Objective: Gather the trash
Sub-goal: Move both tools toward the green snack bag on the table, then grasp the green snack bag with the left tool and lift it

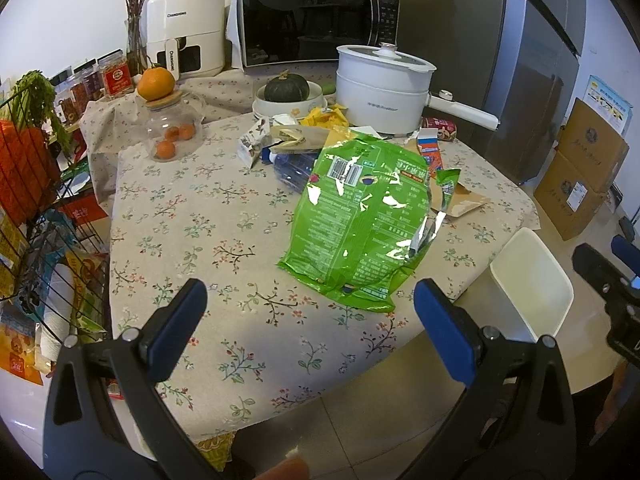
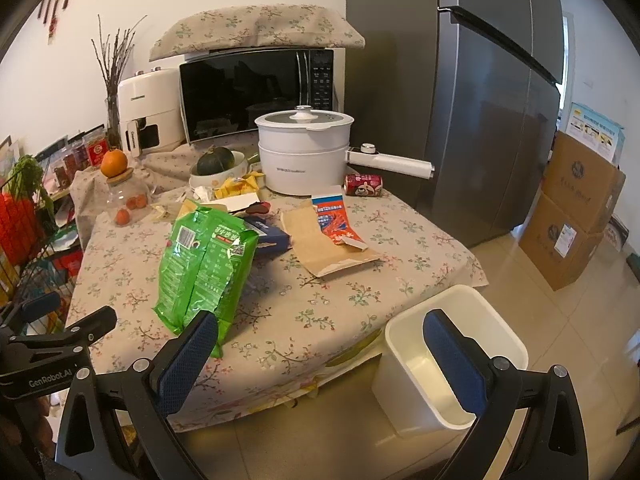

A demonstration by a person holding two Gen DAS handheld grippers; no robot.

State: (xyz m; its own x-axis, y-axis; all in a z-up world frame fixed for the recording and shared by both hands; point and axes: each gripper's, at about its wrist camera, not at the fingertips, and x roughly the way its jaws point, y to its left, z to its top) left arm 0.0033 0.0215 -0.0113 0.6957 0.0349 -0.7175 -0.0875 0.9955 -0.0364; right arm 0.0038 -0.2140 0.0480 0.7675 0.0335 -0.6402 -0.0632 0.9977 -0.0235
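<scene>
A big green snack bag (image 1: 360, 216) (image 2: 204, 264) lies crumpled on the floral tablecloth, nearest me. Behind it sit a clear plastic bottle (image 1: 292, 168), a brown paper envelope (image 2: 324, 248), a red-and-blue wrapper (image 2: 336, 220), a red can (image 2: 363, 185), yellow wrappers (image 2: 240, 186) and small cartons (image 1: 254, 140). A white bin (image 2: 452, 356) (image 1: 532, 284) stands on the floor by the table's right corner. My left gripper (image 1: 310, 320) is open, short of the bag. My right gripper (image 2: 320, 356) is open too, its left finger near the bag's lower edge and its right finger over the bin.
A white electric pot (image 2: 304, 152), a bowl holding a green squash (image 2: 216, 162), a glass jar topped by an orange (image 1: 170, 120), a microwave (image 1: 316, 20) and an air fryer (image 1: 186, 32) stand at the back. A wire rack (image 1: 36, 208) is left, a fridge (image 2: 488, 100) and cardboard boxes (image 2: 568, 216) right.
</scene>
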